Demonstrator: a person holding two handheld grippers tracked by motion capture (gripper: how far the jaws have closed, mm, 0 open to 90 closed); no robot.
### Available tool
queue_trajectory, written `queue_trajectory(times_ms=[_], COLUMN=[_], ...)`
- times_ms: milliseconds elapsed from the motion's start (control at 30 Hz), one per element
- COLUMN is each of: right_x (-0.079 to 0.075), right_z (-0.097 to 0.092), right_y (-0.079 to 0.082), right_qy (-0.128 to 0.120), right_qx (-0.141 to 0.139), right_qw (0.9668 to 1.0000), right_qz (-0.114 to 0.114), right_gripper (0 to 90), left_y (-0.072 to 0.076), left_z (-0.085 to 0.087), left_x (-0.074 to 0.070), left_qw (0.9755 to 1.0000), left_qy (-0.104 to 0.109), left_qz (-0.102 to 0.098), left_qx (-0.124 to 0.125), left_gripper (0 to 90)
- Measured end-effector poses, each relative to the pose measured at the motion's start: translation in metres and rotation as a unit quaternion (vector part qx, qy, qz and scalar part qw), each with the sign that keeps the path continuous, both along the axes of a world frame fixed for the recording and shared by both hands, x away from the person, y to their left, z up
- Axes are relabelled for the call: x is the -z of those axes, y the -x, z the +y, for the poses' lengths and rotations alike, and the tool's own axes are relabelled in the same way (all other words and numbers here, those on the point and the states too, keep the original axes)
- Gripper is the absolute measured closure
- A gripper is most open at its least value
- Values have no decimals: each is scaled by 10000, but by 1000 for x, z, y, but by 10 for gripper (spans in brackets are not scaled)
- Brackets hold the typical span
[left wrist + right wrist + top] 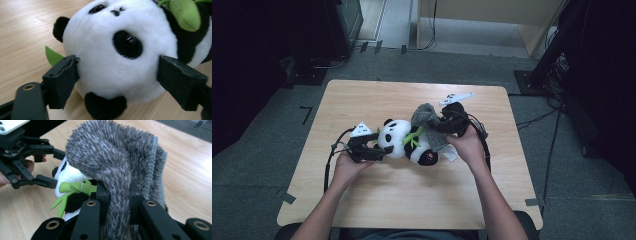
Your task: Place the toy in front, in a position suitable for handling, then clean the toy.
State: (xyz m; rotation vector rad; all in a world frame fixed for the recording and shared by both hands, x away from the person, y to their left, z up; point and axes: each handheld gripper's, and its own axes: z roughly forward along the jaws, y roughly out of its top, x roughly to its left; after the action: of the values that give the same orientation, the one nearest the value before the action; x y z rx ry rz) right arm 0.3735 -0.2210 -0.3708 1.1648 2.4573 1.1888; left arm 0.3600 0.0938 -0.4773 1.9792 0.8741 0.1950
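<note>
Plush and white, the toy panda (404, 141) lies on its side near the middle of the wooden table (377, 95). At the panda's head, the left gripper (117, 77) has its jaws spread wide around the head; whether the pads still press the fur seems doubtful. On the panda's far side, the right gripper (119, 195) pinches a fold of grey fuzzy cloth (117, 157) tightly, draped over the panda's body.

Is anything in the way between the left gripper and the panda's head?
Nothing visible is. In the left gripper view the panda has its white head right between the left gripper jaws, which stand open on either side of it. The right gripper is clamped on the grey fuzzy cloth at the panda's other end.
</note>
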Motion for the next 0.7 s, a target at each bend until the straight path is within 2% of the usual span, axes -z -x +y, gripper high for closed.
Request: queue_trajectory(times_ms=[67, 133, 267, 367, 433, 500, 533, 600, 700], right_x=[3, 6, 10, 12, 12, 12, 11, 10, 4], right_z=[2, 5, 9, 13, 17, 19, 25, 28, 37], right_y=[-2, -3, -6, -12, -16, -18, -24, -26, -36], right_qy=[32, 79, 91, 7, -31, 4, 86, 103, 76], right_qx=[-27, -58, -92, -115, -159, -190, -205, -219, -259], right_qw=[10000, 9999, 9998, 9999, 9998, 9998, 9997, 9997, 9996], right_qz=[45, 87, 141, 121, 87, 88, 76, 61, -16], right_gripper=[781, 781, 782, 781, 781, 782, 782, 782, 781], left_y=[-3, -5, -6, -6, -5, -5, -5, -4, -2], left_z=[1, 1, 0, -1, -1, -2, -3, -5, -5], left_x=[3, 5, 8, 8, 8, 7, 7, 6, 5], left_qw=[9999, 9998, 9998, 9997, 9998, 9999, 9999, 10000, 9999], left_qy=[87, 163, 135, 163, 147, 87, 60, -24, -103], left_qz=[76, 45, 19, 65, 51, 45, 42, 11, -2], left_qx=[45, 72, 130, 143, 121, 94, 87, 53, 37], left_gripper=[127, 119, 119, 159, 230, 243, 299, 310, 372])
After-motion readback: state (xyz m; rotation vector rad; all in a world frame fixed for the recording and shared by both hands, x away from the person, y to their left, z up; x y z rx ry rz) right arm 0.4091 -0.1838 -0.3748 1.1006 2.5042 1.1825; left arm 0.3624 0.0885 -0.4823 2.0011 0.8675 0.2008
